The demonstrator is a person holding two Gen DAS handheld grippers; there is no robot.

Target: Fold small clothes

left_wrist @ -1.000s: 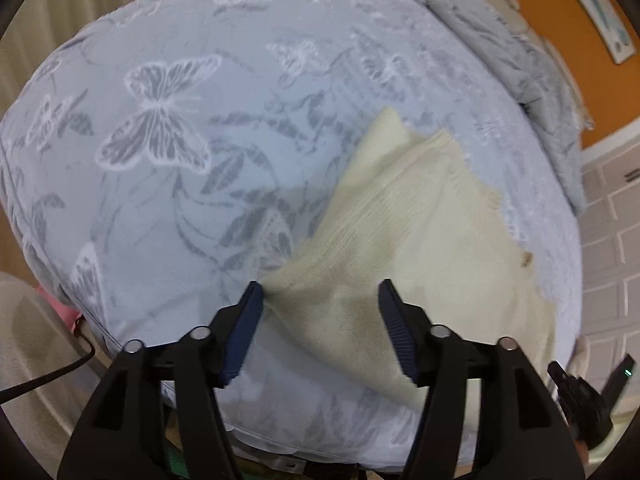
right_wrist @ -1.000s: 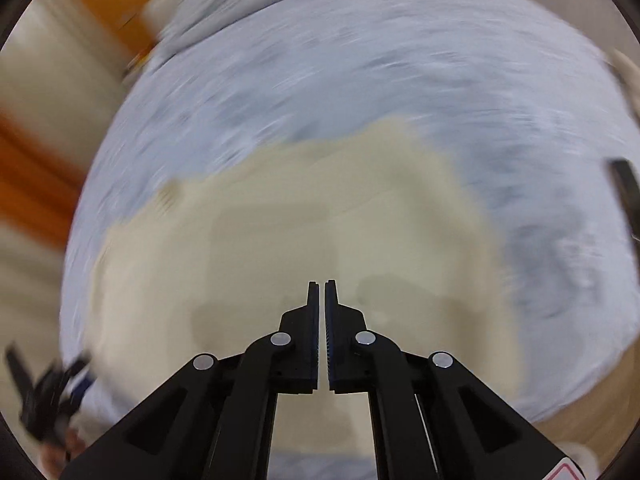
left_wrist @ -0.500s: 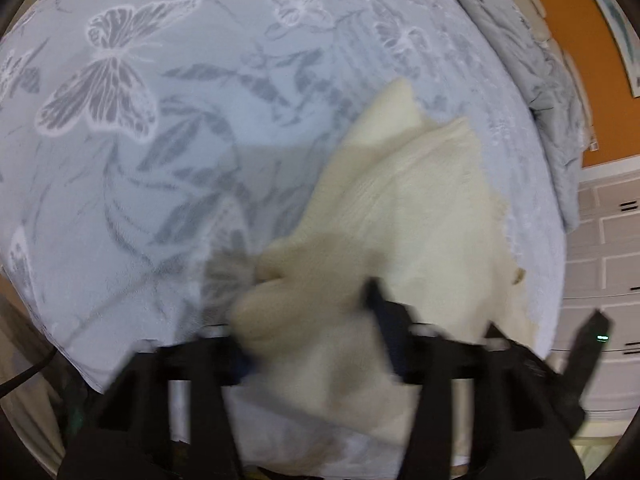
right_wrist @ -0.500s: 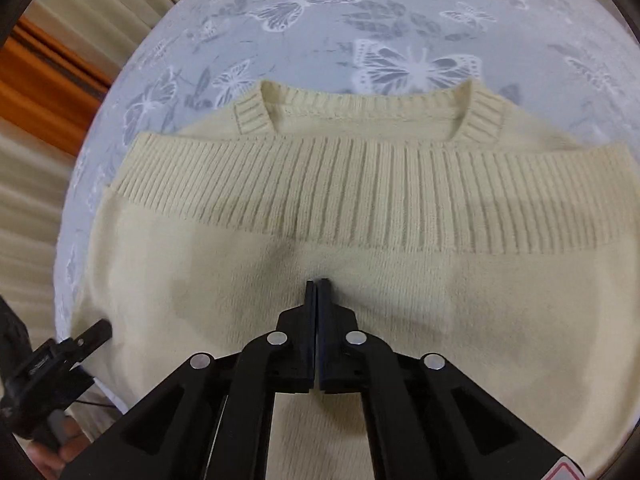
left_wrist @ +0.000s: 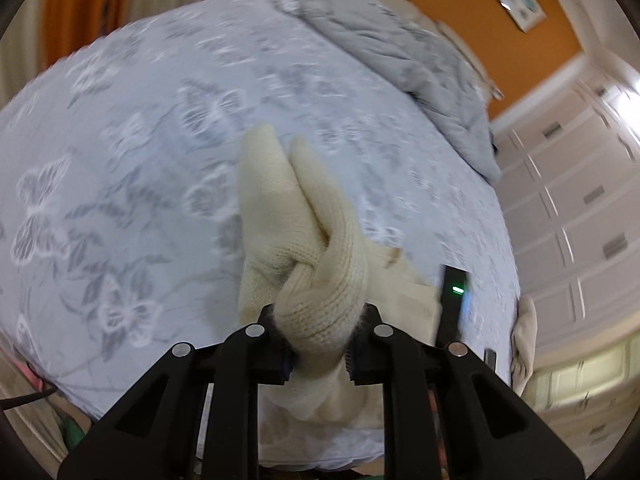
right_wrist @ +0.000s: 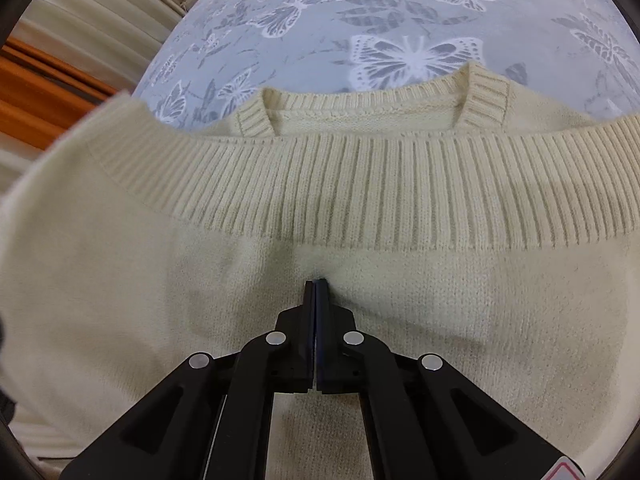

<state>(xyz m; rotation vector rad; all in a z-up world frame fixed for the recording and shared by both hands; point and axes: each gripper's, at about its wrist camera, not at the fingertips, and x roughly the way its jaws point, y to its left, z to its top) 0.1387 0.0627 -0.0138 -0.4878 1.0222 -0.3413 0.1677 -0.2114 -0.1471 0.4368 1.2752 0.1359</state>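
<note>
Left gripper (left_wrist: 320, 354): its jaws have just been closing and are now clamping a bunched wad of cream knit, lifted clear of the bed.
Sweater (right_wrist: 360, 184): the cream knit garment is lying on the butterfly-print bedspread (left_wrist: 160, 128), its hem rib doubled up to just below the collar; the left edge is rising in a blur.
Right gripper (right_wrist: 316, 286): the jaws are together with nothing between them, and the tips are pressing down on the middle of the sweater body, just below the rib band.
Grey quilt (left_wrist: 404, 60): it is lying crumpled at the far edge of the bed, well apart from the work.
Step in hand: probably the side fold, with the left side being carried while the right pins the fold line.
Next move: it calls for drawing the held edge across the pinned centre, laying it flat, then releasing the wad.
</note>
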